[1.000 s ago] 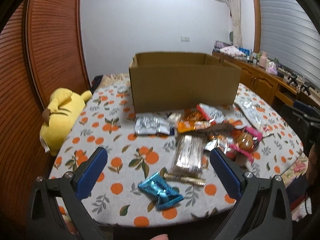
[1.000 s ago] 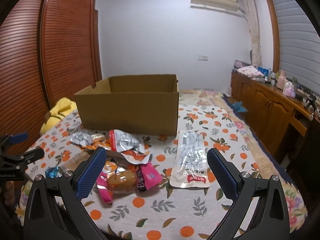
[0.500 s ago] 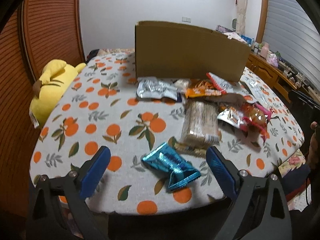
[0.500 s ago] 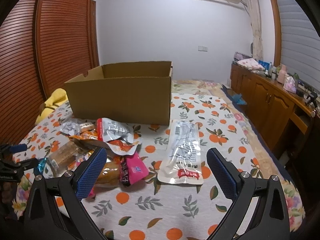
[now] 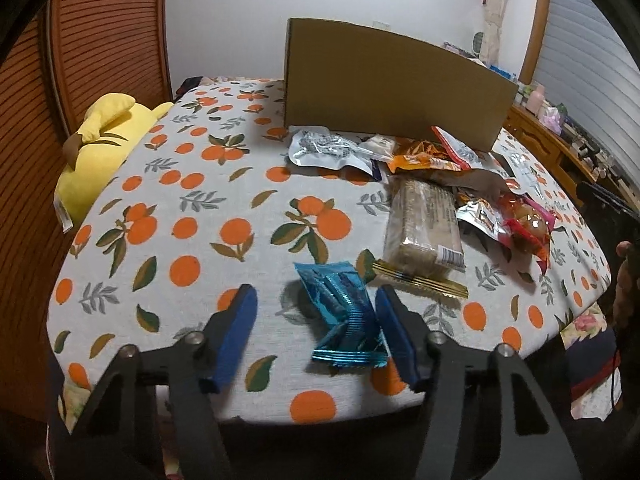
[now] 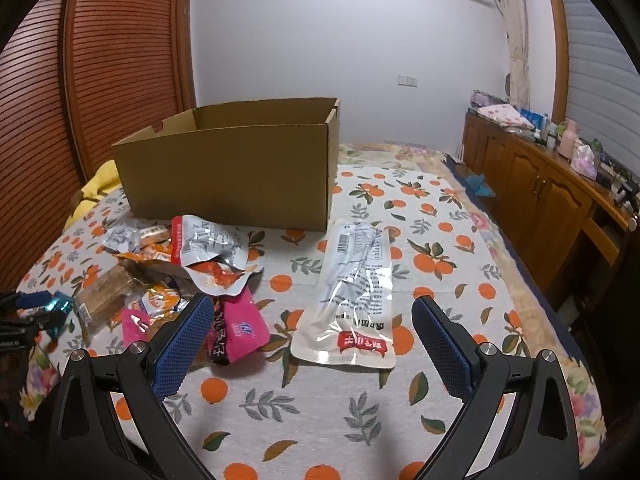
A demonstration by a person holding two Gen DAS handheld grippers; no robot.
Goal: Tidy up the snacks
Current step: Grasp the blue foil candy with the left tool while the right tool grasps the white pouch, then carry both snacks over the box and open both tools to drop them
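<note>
No snacks look packed yet: the left tongs [image 5: 316, 316] are closing around the blue snack packet [image 5: 342, 314] near the bed's [image 5: 192, 216] front edge, the right tongs [image 6: 312, 336] wide open and empty, the cardboard box [image 6: 232, 176] waiting.

The left gripper [image 5: 314, 332] tilts steeply downward, its blue-padded jaws closing, the right-hand pad [image 5: 394, 336] just at the edge of what lies between them, the other pad still apart from it. The right gripper [image 6: 312, 344] angles down less steeply, jaws spread wide with nothing pressed between them. A hand [image 5: 624, 280] shows at the far right.
</note>
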